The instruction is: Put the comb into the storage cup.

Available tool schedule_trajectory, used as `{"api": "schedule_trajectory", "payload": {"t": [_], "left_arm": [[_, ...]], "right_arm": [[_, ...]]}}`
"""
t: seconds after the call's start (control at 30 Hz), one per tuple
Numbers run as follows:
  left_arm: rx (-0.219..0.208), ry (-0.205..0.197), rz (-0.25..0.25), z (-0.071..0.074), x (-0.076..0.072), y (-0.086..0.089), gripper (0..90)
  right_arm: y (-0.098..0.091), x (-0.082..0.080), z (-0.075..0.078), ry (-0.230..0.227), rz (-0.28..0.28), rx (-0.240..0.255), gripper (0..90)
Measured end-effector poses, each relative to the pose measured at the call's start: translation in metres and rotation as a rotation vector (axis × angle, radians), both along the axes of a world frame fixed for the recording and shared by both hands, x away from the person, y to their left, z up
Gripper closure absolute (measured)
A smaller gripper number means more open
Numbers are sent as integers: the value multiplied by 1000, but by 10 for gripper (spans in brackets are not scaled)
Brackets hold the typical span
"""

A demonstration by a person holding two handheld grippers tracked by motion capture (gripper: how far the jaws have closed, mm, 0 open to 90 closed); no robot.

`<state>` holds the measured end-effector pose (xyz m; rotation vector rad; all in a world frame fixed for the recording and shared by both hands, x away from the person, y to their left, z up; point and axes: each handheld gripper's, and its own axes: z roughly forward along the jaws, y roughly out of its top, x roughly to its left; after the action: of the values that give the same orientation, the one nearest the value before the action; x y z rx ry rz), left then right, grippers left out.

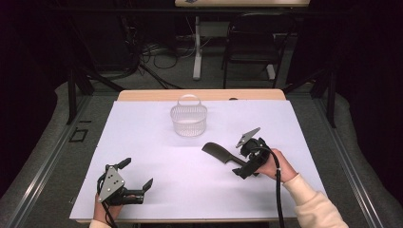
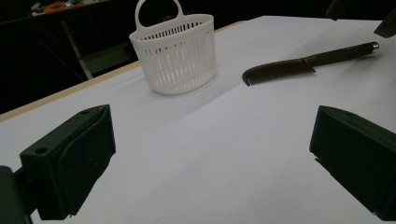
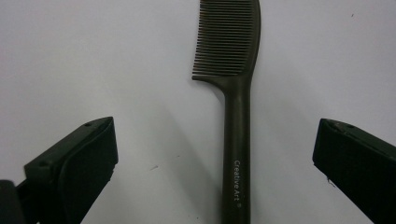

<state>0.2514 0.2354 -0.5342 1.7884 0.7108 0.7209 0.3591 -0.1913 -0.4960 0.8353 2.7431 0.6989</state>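
A black comb [image 1: 219, 153] [image 3: 236, 116] lies flat on the white table cover, its teeth end toward the middle of the table and its handle toward the right. My right gripper [image 1: 241, 159] [image 3: 215, 140] hangs over the handle end, open wide, with the handle between the jaws and neither jaw touching it. A white slotted basket [image 1: 188, 120] [image 2: 175, 51] with a loop handle stands upright behind the comb. My left gripper [image 1: 137, 174] [image 2: 210, 154] rests near the front left of the table, open and holding nothing. In its view the comb [image 2: 303, 63] lies to the basket's right.
The white cover [image 1: 157, 142] spreads over most of a wooden table, whose bare edge [image 1: 142, 95] runs along the back. Beyond the table stand a black chair [image 1: 254, 40], a desk leg and loose cables on the floor.
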Motion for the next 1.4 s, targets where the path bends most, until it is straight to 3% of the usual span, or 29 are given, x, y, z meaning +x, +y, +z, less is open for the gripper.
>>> {"api": "schedule_trajectory", "payload": {"t": [0.23, 0.4, 0.6, 0.7, 0.93, 1.13, 1.23, 1.4], "left_arm": [[-1, -1, -2, 0, 0, 0, 1], [0, 0, 0, 0, 0, 0, 1], [-2, -1, -2, 0, 0, 0, 1], [-1, 0, -2, 0, 1, 0, 1], [-1, 1, -3, 0, 1, 0, 1], [-1, 0, -3, 0, 1, 0, 1], [2, 2, -5, 0, 1, -1, 1], [-1, 1, -5, 0, 1, 0, 1]], "right_arm": [[8, 10, -3, 22, 0, -35, 0], [16, 18, -6, 33, 4, -89, 11], [22, 25, -8, 40, 1, -161, 252], [24, 29, -9, 45, 13, -174, 378], [31, 34, -12, 64, 35, -235, 570], [37, 38, -17, 76, 55, -284, 659], [40, 40, -18, 81, 65, -322, 673], [43, 44, -23, 101, 75, -344, 678]]}}
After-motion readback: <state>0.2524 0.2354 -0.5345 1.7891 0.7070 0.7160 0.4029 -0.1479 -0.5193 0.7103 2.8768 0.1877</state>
